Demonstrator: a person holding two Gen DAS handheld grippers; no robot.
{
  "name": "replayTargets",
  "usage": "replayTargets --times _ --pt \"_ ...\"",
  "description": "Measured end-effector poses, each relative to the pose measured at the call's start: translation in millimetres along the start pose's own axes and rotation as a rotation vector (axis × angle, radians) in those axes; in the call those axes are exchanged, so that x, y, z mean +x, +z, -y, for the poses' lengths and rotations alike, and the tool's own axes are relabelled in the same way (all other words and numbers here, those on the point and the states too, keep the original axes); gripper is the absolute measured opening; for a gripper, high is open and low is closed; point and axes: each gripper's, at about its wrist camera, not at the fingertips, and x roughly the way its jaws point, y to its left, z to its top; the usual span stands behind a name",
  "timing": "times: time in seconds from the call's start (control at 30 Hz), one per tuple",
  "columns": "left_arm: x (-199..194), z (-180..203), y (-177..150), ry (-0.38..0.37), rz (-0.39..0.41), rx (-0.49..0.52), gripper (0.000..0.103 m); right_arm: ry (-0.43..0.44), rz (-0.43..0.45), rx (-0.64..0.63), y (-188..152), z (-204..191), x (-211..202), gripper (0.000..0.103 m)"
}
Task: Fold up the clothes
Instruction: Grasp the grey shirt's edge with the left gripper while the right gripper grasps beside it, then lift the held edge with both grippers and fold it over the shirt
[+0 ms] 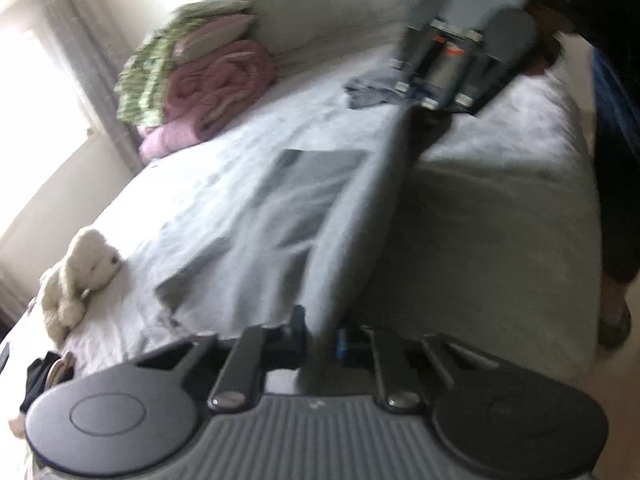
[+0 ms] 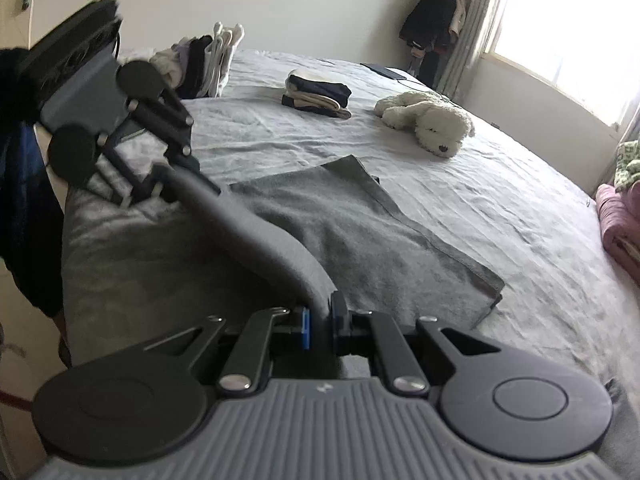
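Observation:
A grey cloth [image 1: 248, 216] lies spread on the bed, with its near edge lifted into a taut ridge between my two grippers. In the left wrist view my left gripper [image 1: 320, 340] is shut on one end of that edge. The right gripper [image 1: 430, 100] shows at the top, clamped on the far end. In the right wrist view my right gripper [image 2: 322, 320] pinches the grey cloth [image 2: 360, 232] between its blue-padded fingers. The raised fold runs up-left from there to the left gripper [image 2: 164, 186], which also grips it.
The bed sheet [image 2: 460, 208] carries a white plush dog [image 2: 428, 122], a small pile of folded clothes [image 2: 316, 96] and more garments [image 2: 200, 64] at the far side. A pink blanket [image 1: 216, 88] and green patterned bedding [image 1: 148, 76] sit near the window. A person in dark clothes [image 1: 612, 120] stands at the bedside.

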Motion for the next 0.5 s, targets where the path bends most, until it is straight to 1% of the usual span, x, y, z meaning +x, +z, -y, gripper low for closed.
replayTargets --times 0.07,0.1,0.23,0.3,0.37,0.43,0.5 --pt "-1.7 -6.2 2.3 0.014 0.016 -0.031 0.01 -0.015 -0.009 -0.041 -3.2 -0.9 -0.5 0.009" --pt "-1.7 -8.0 3.4 0.015 0.017 -0.045 0.01 -0.022 -0.013 -0.061 -4.8 -1.3 -0.8 0.011" --pt "-0.1 -10.0 7.4 0.023 0.017 -0.056 0.009 -0.019 -0.048 -0.06 -11.8 4.9 0.7 0.012" --pt "-2.6 -12.7 9.9 0.025 0.027 -0.09 0.008 -0.02 -0.05 -0.069 -13.1 6.0 -2.6 0.012" --pt "-10.6 -17.8 14.3 0.01 0.054 -0.12 0.008 -0.003 -0.013 -0.053 -10.0 8.3 -12.2 0.011" --pt "-20.4 -23.0 18.8 -0.012 0.086 -0.135 0.008 0.031 0.036 -0.024 -5.9 11.8 -24.0 0.011" --pt "-22.2 -22.2 16.7 -0.041 0.081 -0.108 0.008 0.06 0.041 -0.017 -6.1 13.7 -30.5 0.011"
